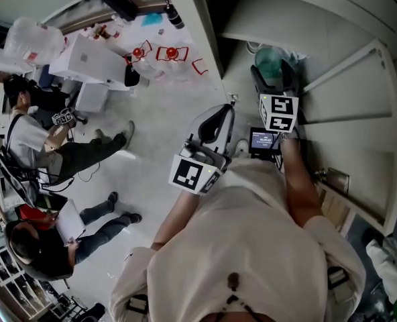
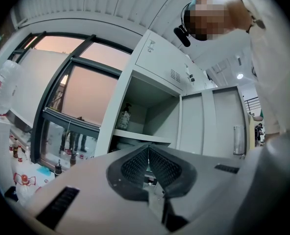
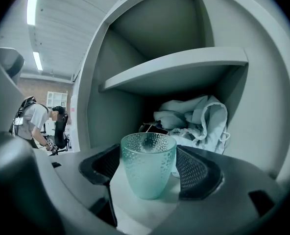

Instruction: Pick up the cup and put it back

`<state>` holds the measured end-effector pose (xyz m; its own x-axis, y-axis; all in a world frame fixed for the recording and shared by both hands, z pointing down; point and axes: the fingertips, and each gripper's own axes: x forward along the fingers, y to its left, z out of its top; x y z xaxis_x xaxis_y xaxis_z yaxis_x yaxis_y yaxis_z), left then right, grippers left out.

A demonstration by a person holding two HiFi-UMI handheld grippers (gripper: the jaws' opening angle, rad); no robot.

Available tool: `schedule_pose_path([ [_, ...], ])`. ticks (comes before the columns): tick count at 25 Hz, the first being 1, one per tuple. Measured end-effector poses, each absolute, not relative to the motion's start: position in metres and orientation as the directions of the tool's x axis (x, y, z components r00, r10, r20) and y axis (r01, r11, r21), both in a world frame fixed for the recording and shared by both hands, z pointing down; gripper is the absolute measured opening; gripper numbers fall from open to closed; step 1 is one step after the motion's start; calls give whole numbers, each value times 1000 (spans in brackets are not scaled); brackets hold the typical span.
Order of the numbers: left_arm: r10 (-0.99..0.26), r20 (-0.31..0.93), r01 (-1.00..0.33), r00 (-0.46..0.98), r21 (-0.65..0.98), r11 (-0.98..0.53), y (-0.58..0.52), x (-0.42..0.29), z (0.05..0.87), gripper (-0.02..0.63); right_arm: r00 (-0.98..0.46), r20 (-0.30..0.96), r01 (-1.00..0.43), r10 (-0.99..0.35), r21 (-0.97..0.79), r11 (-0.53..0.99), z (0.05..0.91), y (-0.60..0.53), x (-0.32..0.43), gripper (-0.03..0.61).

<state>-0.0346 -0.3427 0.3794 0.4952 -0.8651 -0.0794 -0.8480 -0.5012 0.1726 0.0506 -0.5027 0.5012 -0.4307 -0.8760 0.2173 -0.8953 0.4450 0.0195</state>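
A pale green dimpled glass cup (image 3: 148, 173) stands upright on the white floor of a cabinet compartment (image 3: 135, 212). My right gripper (image 3: 148, 151) reaches into that compartment with its jaws spread wide, one mesh pad (image 3: 108, 163) on each side of the cup, close beside its wall. In the head view the cup (image 1: 268, 60) shows just beyond the right gripper (image 1: 273, 72). My left gripper (image 1: 229, 106) is held out in front of the cabinet at its left; its pads (image 2: 135, 165) meet, with nothing between them.
A crumpled pale cloth (image 3: 196, 119) lies behind the cup, under a shelf board (image 3: 174, 67). An open cabinet door (image 1: 349, 66) stands to the right. A bottle (image 2: 124, 116) sits on another shelf. Two people (image 1: 37, 139) sit on the floor at left.
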Motion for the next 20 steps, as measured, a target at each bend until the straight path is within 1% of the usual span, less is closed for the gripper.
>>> schedule_pose_path([
  [8, -877, -69, -859, 475, 180, -479, -339, -44, 387, 9, -434, 203, -899, -878, -39, 436, 501, -500, 60, 334],
  [11, -878, -70, -858, 474, 189, -478, -335, -49, 388, 9, -428, 211, -902, -879, -30, 431, 499, -491, 63, 334],
  [20, -877, -79, -851, 474, 216, -479, -304, -67, 397, 9, -481, 195, -874, -855, -31, 485, 471, -428, 56, 334],
])
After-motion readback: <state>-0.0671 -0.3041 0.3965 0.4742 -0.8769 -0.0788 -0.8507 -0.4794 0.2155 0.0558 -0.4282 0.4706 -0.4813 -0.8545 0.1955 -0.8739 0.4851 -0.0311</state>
